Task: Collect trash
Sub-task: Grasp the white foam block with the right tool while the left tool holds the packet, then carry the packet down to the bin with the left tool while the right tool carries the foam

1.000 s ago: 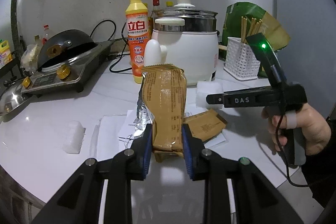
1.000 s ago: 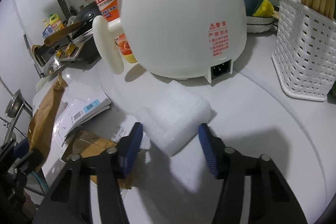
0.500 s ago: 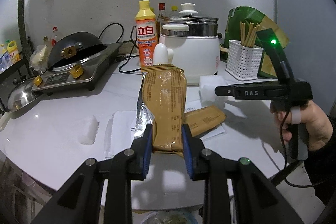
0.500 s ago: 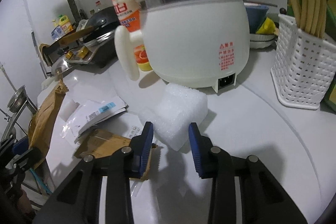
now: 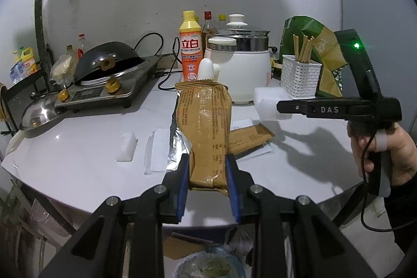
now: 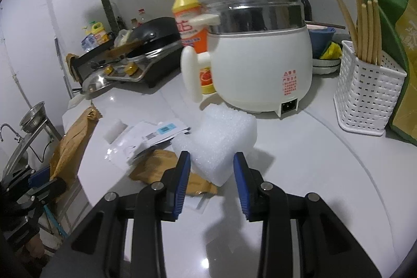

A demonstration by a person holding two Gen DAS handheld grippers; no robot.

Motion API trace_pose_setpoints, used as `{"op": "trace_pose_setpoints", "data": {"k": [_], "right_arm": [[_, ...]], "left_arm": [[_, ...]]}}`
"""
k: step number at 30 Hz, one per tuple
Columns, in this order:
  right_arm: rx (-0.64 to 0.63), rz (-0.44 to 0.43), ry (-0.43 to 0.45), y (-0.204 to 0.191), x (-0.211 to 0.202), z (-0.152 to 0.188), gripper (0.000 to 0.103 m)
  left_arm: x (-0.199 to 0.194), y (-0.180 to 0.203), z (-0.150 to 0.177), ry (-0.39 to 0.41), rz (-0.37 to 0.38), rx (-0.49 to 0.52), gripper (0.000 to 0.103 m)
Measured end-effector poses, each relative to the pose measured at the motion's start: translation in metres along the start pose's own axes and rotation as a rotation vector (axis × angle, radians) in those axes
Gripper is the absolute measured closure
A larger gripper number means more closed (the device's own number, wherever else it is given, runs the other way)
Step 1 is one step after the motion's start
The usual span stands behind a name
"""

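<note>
My left gripper (image 5: 207, 170) is shut on the lower end of a long brown foil wrapper (image 5: 206, 119), held above the front edge of the white table (image 5: 78, 142). My right gripper (image 6: 211, 170) is shut on a white foam block (image 6: 221, 140), held just above the table in front of the cooker. In the left wrist view a hand holds that gripper (image 5: 280, 106) at the right, with the foam block (image 5: 265, 98) at its tip. On the table lie a smaller brown wrapper (image 6: 166, 168), a small foam piece (image 5: 127, 146) and papers (image 6: 153, 137).
A white electric cooker (image 6: 260, 64), an orange detergent bottle (image 5: 191, 54), a stove with a black wok (image 5: 104, 64), a white chopstick basket (image 6: 365, 93) and a green bag (image 5: 320, 48) stand at the back. A bag of rubbish (image 5: 211, 265) sits below the table's front edge.
The right jaws closed on the foam block and lifted it off the table. The left gripper drew back with its wrapper, so the table's front edge and the floor below came into view.
</note>
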State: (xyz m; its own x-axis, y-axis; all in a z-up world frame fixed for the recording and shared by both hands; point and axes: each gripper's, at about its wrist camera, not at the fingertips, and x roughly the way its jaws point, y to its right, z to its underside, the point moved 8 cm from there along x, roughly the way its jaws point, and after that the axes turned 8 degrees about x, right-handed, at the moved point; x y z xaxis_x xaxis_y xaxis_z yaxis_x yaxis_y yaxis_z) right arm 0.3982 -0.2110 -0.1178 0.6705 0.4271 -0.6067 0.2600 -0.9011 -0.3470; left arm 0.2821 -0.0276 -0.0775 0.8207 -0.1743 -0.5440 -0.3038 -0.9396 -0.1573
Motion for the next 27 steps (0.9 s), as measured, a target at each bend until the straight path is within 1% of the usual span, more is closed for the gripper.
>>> {"op": "trace_pose_setpoints", "data": {"k": [4,17,27], "right_arm": [[-0.019,-0.007,-0.005,-0.01,-0.01,0.01,0.071],[-0.092,-0.037,-0.02,-0.053,-0.037,0.041,0.072],[-0.141,-0.061,-0.031,-0.08,-0.048,0.061,0.072]], "left_arm": [[-0.015,-0.004,0.01,0.01,-0.006,-0.037,0.077],[-0.054,-0.012,0.047,0.006,-0.053,-0.094,0.077],[-0.073,-0.02,0.073,0.001,-0.083,-0.14,0.077]]}}
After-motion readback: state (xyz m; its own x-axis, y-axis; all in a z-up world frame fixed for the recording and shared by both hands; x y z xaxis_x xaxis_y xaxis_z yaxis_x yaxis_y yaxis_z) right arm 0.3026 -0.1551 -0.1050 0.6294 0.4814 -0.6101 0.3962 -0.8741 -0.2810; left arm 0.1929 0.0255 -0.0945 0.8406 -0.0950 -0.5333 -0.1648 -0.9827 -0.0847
